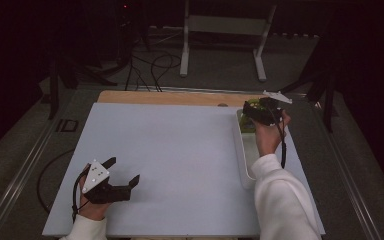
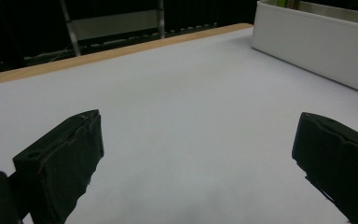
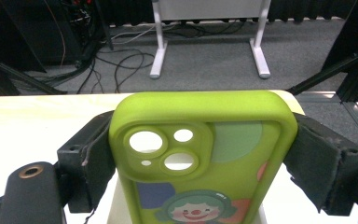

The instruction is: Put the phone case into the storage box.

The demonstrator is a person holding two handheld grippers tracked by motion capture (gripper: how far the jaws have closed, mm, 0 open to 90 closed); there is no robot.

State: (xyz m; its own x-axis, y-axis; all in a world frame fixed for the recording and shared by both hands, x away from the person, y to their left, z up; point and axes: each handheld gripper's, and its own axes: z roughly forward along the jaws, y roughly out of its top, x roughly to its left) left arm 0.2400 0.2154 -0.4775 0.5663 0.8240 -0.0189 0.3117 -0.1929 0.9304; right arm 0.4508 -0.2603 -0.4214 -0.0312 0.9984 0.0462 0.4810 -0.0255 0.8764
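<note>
We begin with the surface [image 1: 180,165], a pale sheet over a wooden board whose far edge shows as a tan strip; most of it lies bare. Along its right side stands a long white tray [image 1: 244,165], its long axis running from the person's side toward the far edge. Over the tray's far end we find the right tool [image 1: 260,112], clenched across the width of a green phone case [image 3: 200,158]; in the right gripper view both jaws press the case's two long edges, the camera cut-outs face the lens, and the case's long axis runs straight out along the jaws, away from the hand. The case is therefore lifted clear in the grasp, above or just at the far end of the tray; we cannot tell whether its lower end touches anything inside. The left tool [image 1: 125,172] sits at the near left of the surface, released, jaws spread wide with nothing between them, and it points across the surface toward the tray [image 2: 317,51]. The governing relation is this: the case lies well apart from the left tool, to its far right, and the right hand [image 1: 267,135] already has it. We judge that any carry toward the open surface means moving left and nearer.
</note>
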